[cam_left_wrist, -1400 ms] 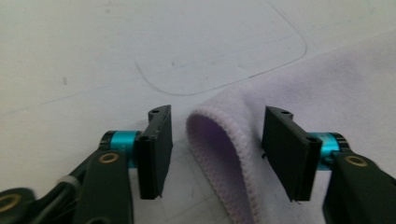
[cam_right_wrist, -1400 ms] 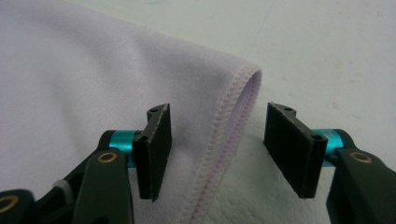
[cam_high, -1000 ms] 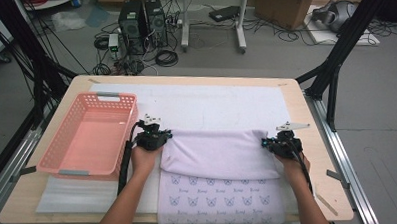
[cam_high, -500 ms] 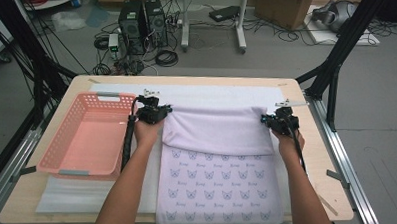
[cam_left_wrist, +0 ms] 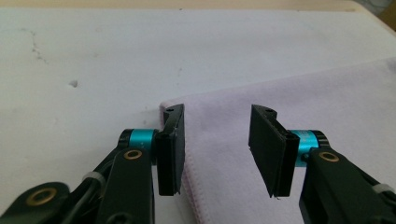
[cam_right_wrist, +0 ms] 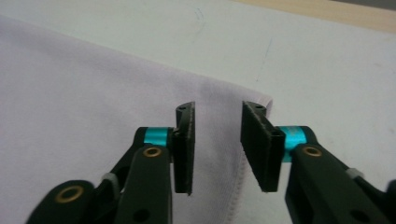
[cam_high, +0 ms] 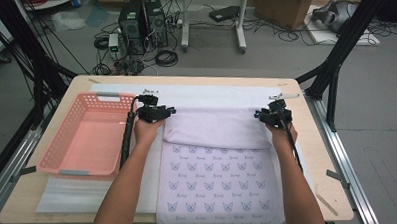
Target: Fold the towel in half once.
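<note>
Since the earlier frames, both hands have carried the near edge of the towel (cam_high: 214,129) away from the person, so the folded flap now reaches farther up the surface, and both tongs have just been opening with the towel edge lying below the gap, no longer pinched.

One towel is present: pale lilac on its plain side, with a butterfly print on the lower exposed layer. It lies flat on the white mat (cam_high: 211,94) in the middle of the surface (cam_high: 318,158), with the plain flap folded over the upper part of the printed layer.

The left tongs (cam_high: 170,112) sit at the far left corner of the folded flap. In the left gripper view, the left tongs (cam_left_wrist: 217,149) have their jaws apart, with the towel's stitched corner (cam_left_wrist: 219,116) lying on the mat beneath them and neither pad pressing on it.

The right tongs (cam_high: 259,116) sit at the far right corner of the flap. In the right gripper view, the right tongs (cam_right_wrist: 217,147) likewise have their jaws apart above the towel's hemmed right edge (cam_right_wrist: 140,107), clear of the cloth.

Two tongs are in use, one per hand. One pink basket (cam_high: 62,147) stands on the surface to the left of the towel, just beside the left forearm.
</note>
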`<control>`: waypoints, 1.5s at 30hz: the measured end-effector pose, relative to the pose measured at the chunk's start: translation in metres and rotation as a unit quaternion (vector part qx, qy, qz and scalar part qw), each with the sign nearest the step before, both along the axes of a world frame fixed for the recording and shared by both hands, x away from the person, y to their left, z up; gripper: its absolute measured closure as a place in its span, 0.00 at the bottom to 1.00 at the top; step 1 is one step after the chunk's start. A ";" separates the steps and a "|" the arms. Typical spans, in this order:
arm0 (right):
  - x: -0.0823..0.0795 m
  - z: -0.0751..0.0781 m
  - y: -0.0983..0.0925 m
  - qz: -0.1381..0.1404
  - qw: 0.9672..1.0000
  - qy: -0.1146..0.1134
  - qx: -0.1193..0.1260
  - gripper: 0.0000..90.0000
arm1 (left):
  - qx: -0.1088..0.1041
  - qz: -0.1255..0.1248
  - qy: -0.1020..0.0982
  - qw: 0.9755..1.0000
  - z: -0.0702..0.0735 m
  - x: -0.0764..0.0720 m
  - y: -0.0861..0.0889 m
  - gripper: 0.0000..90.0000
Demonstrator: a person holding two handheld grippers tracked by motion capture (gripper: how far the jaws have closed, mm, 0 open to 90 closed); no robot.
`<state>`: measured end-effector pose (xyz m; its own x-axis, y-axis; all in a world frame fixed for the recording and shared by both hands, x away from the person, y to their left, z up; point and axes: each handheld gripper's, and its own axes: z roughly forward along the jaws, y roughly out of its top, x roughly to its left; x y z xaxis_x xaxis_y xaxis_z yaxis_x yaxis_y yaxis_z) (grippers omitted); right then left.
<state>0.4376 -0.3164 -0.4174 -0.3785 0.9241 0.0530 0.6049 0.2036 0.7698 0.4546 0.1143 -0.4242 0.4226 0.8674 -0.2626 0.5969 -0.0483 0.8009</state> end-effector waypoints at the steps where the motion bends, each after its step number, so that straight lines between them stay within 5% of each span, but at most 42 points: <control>1: -0.001 0.001 0.001 0.000 1.000 0.005 0.002 0.68 | -0.002 0.000 0.002 1.000 0.000 -0.002 0.000 0.62; 7: -0.013 0.006 0.005 0.019 1.000 0.004 0.001 0.68 | 0.004 -0.026 0.012 1.000 0.004 -0.014 -0.002 0.63; 10: -0.021 0.005 0.003 0.023 1.000 0.011 0.009 0.68 | -0.006 -0.037 -0.014 0.999 0.005 -0.031 -0.007 0.66; 12: -0.028 0.003 0.000 0.029 0.999 0.016 0.015 0.68 | -0.005 -0.043 -0.009 0.999 0.005 -0.035 -0.008 0.66; 14: -0.034 0.003 -0.001 0.033 0.999 0.033 0.015 0.65 | -0.004 -0.046 -0.028 0.999 0.003 -0.048 -0.010 0.66; 16: -0.044 0.005 -0.001 0.042 0.999 0.025 0.012 0.66 | -0.001 -0.045 -0.027 0.999 0.003 -0.051 -0.010 0.65; 25: -0.081 -0.002 -0.009 0.070 0.997 0.034 0.021 0.61 | 0.057 -0.065 0.028 0.996 -0.014 -0.063 -0.011 0.57; 28: -0.087 -0.010 -0.012 0.073 0.996 0.043 0.020 0.65 | 0.060 -0.065 0.014 0.996 -0.016 -0.068 -0.013 0.77; 31: -0.089 -0.016 -0.015 0.074 0.996 0.051 0.017 0.85 | 0.063 -0.069 0.001 0.996 -0.021 -0.078 -0.012 0.92; 34: -0.093 -0.017 -0.016 0.080 0.996 0.043 0.012 0.94 | 0.066 -0.070 -0.016 0.995 -0.019 -0.085 -0.010 0.93; 45: -0.128 -0.014 -0.019 0.094 0.995 -0.007 0.017 0.94 | 0.030 -0.089 -0.066 0.993 -0.009 -0.123 0.002 0.93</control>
<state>0.3093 -0.3357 -0.4314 -0.5462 0.8340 0.0778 0.5482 0.2857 0.7861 0.3319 0.1166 -0.4334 0.5974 0.7888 -0.1449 0.4641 -0.1927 0.8646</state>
